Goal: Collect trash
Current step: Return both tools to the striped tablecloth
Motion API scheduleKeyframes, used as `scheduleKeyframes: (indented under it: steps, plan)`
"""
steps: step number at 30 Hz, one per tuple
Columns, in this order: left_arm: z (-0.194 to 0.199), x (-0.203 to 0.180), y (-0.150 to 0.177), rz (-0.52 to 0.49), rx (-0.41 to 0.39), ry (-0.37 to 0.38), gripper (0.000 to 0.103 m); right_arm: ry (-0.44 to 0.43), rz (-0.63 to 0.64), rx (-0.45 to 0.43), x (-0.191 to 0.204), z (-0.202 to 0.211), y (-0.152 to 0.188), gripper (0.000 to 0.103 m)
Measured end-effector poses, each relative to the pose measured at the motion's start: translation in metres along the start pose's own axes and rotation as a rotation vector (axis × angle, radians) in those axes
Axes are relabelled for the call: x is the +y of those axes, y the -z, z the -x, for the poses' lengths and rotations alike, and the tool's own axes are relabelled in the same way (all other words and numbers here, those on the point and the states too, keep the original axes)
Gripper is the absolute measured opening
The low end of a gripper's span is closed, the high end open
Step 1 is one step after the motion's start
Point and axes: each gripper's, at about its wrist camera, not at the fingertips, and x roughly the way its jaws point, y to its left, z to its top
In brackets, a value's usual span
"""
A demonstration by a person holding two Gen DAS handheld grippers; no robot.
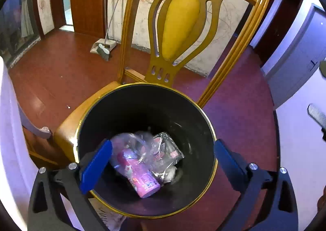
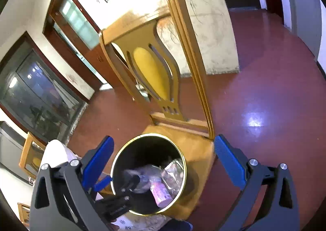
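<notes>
- Left wrist view: wooden chair point(image 1: 183, 27) with yellow padded back stands on a red-brown floor point(image 1: 61, 80); a broom and dustpan point(image 1: 104, 47) lean at the far wall.
- Black trash bin point(image 1: 146, 108) with a gold rim sits on the chair seat, directly below both grippers.
- Bin contents: clear plastic bag point(image 1: 140, 143), pink bottle point(image 1: 140, 180), crumpled wrapper point(image 1: 171, 147), all at the bottom.
- Left gripper point(image 1: 163, 161): jaws spread wide over the bin mouth, nothing between the pads.
- Right wrist view: right gripper point(image 2: 163, 161) also spread wide and empty, set higher and further back from the bin point(image 2: 126, 153).
- Step judged: drop into the bin finished; both grippers free.
- Next move calls for lifting clear of the rim and locating any remaining trash; none is visible outside the bin in these views.
</notes>
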Motion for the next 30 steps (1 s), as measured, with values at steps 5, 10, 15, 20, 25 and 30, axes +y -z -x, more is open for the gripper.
scheduleKeyframes:
  steps: [5, 10, 15, 20, 25, 30]
  plan:
    - [0.011, -0.002, 0.000, -0.026, -0.021, -0.034, 0.097, -0.027, 0.049, -0.023, 0.021, 0.009, 0.002, 0.099]
    - [0.038, 0.003, 0.004, -0.034, -0.065, -0.076, 0.097, -0.075, 0.081, -0.084, 0.044, 0.030, 0.001, 0.099]
    - [0.114, 0.031, 0.017, 0.035, -0.150, -0.094, 0.097, -0.159, 0.160, -0.141, 0.088, 0.057, 0.009, 0.099]
    - [0.211, 0.078, 0.047, 0.123, -0.275, -0.243, 0.097, -0.334, 0.234, -0.142, 0.145, 0.082, 0.033, 0.099]
    - [0.326, 0.120, 0.101, 0.218, -0.414, -0.475, 0.097, -0.535, 0.372, -0.104, 0.220, 0.105, 0.077, 0.099]
    - [0.423, 0.141, 0.160, 0.321, -0.525, -0.661, 0.097, -0.679, 0.504, -0.014, 0.291, 0.120, 0.123, 0.099]
